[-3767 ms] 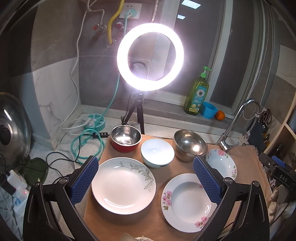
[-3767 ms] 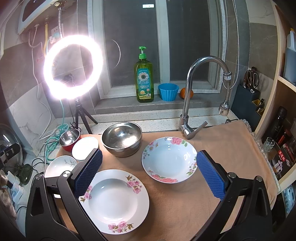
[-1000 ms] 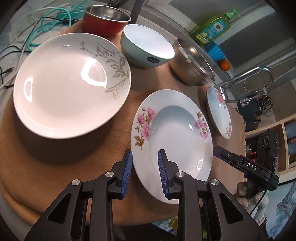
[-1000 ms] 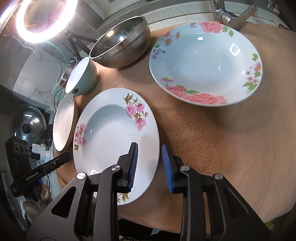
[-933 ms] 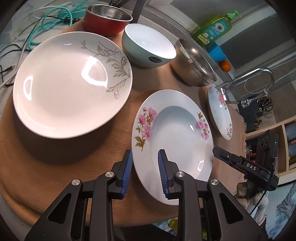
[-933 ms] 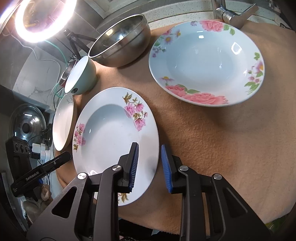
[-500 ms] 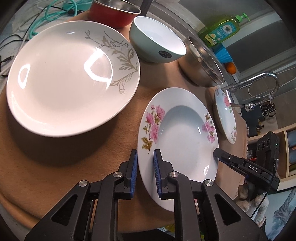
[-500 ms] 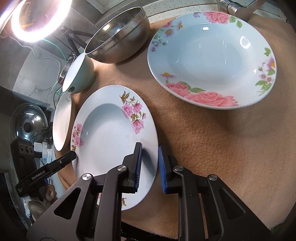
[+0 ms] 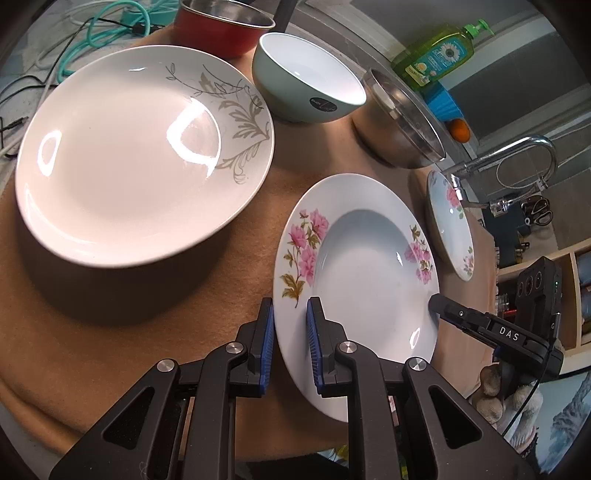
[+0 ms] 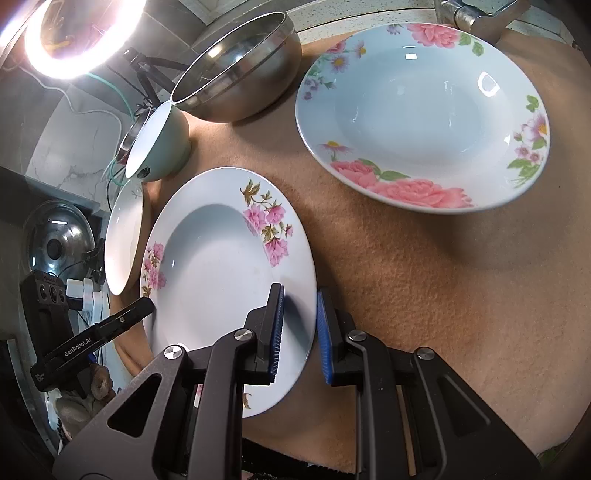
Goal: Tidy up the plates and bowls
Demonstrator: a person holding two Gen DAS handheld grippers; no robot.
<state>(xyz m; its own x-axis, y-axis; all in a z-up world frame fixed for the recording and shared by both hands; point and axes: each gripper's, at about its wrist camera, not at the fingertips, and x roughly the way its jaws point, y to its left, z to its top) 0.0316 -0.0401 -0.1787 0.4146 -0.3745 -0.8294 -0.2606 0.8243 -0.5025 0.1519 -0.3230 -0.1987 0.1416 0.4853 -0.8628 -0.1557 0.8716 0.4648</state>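
Observation:
A white deep plate with pink flowers [image 9: 365, 269] [image 10: 218, 266] lies on the brown mat. My left gripper [image 9: 290, 338] is shut on its left rim. My right gripper [image 10: 299, 328] is shut on its right rim. The plate looks slightly tilted off the mat. A large white plate with a grey leaf pattern [image 9: 140, 147] [image 10: 122, 243] lies to the left. A plate with big pink roses [image 10: 424, 114] [image 9: 448, 225] lies to the right. A pale green bowl [image 9: 310, 88] [image 10: 159, 144], a steel bowl [image 9: 402, 122] [image 10: 236, 74] and a red steel-lined bowl [image 9: 225, 26] stand behind.
A ring light [image 10: 77, 33] on a tripod stands at the back left. A tap [image 9: 517, 155], a green soap bottle [image 9: 436, 55] and a blue cup [image 9: 443, 105] are at the back. Cables [image 9: 92, 40] lie left of the mat [image 9: 110, 314]. A pot lid [image 10: 55, 243] stands at the left.
Both grippers came down from above the counter and closed on opposite rims of the pink-flowered plate. Over the last second the jaws narrowed onto the rim and the plate rose slightly.

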